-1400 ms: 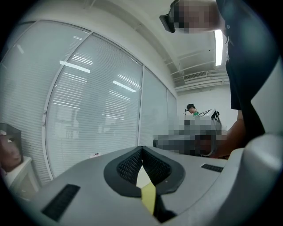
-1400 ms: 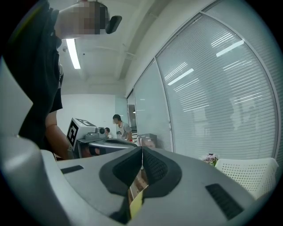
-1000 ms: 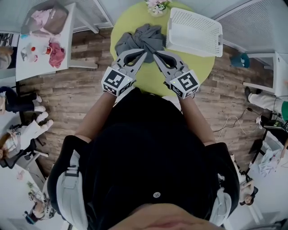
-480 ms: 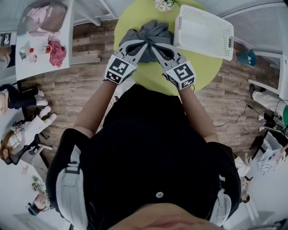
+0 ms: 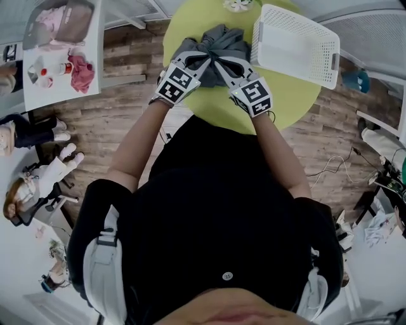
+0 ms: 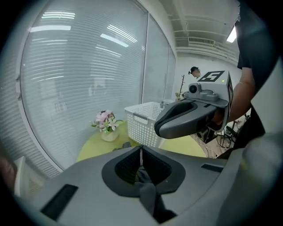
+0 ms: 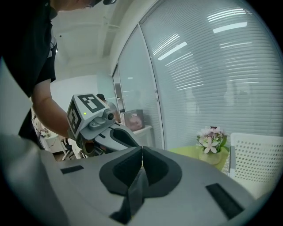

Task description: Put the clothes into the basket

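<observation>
A grey garment lies bunched on the round yellow-green table. A white slotted basket stands to its right. My left gripper and right gripper meet tip to tip at the garment's near side. In the left gripper view the jaws are shut with a fold of grey cloth pinched between them. The right gripper is likewise shut on a grey fold. Each gripper shows in the other's view: the right gripper and the left gripper.
A vase of flowers stands at the table's far edge, left of the basket. A white side table with pink items is at the left over wooden floor. People sit at the far left.
Both grippers have gone down and forward, onto the bunched garment, still shut on the cloth. The tips now lie closer together over the grey heap.
</observation>
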The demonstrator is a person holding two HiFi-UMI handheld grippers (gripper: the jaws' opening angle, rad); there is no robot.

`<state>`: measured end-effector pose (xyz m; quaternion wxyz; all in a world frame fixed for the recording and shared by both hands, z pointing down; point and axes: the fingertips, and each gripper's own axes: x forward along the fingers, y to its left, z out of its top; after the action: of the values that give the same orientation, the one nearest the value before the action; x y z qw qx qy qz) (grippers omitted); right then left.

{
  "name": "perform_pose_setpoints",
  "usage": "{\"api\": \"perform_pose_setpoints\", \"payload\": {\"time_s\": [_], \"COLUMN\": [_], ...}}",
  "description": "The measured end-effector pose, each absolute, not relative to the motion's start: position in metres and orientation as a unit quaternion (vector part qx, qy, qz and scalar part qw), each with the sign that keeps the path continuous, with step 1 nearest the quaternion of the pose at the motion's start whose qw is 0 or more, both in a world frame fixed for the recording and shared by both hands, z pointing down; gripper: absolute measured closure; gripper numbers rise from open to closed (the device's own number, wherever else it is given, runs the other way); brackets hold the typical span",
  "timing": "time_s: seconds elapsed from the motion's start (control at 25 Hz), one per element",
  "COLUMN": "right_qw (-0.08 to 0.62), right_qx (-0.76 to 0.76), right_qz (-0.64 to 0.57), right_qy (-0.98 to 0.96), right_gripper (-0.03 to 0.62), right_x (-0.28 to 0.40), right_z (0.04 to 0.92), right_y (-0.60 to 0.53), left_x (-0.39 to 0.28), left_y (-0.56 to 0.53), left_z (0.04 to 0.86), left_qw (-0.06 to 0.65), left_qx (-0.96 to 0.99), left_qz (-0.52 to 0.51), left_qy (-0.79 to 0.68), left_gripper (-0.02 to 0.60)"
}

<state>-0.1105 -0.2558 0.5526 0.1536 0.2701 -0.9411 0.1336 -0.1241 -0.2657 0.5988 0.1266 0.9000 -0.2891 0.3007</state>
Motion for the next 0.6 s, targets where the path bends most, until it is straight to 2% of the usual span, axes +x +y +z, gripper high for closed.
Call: {"api": "perform_pose_setpoints", "payload": {"time_s": [0.2, 0.6], "right_qw": [0.17, 0.195], "right_qx": [0.277, 0.306], "right_qz": [0.152, 0.184], "right_qy": [-0.933, -0.914], "right_gripper": [0.568, 0.568], "right_x": [-0.114, -0.108], "right_z": [0.576, 0.608], "right_y": [-0.263, -0.275], "left_x": [-0.127, -0.133], "left_y": [-0.272, -0.287], "left_z": [0.63, 0.698], "left_qw": [0.141, 0.151], "left_qx": [0.885, 0.844], "left_qz": [0.35, 0.465], "left_qy": [-0.272, -0.22], "left_gripper": [0.549, 0.427]}}
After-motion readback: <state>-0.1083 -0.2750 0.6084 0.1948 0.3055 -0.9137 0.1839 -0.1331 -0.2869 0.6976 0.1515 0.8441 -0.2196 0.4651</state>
